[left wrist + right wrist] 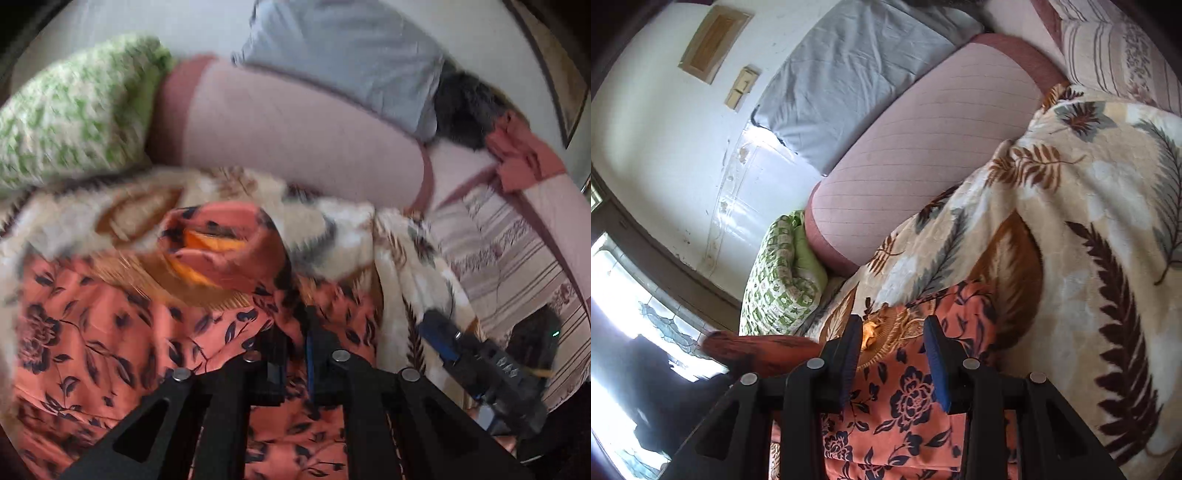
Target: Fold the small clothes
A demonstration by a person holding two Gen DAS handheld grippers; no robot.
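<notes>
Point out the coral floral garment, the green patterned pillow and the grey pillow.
coral floral garment [905, 413]: right wrist view, flat printed middle.
green patterned pillow [779, 280]: right wrist view, checked top face.
grey pillow [849, 74]: right wrist view, centre of cover.

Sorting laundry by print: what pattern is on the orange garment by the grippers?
Dark navy flowers and leaves on the coral-orange fabric garment, clearest in the right wrist view.

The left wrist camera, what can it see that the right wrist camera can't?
Only the left view shows the other gripper off to the side, a dark furry thing and a crumpled red cloth. Only the right view shows a bright window and a wooden frame on the wall. Both show the orange flowery garment, leaf blanket, pink cushion, green pillow and grey pillow.
</notes>
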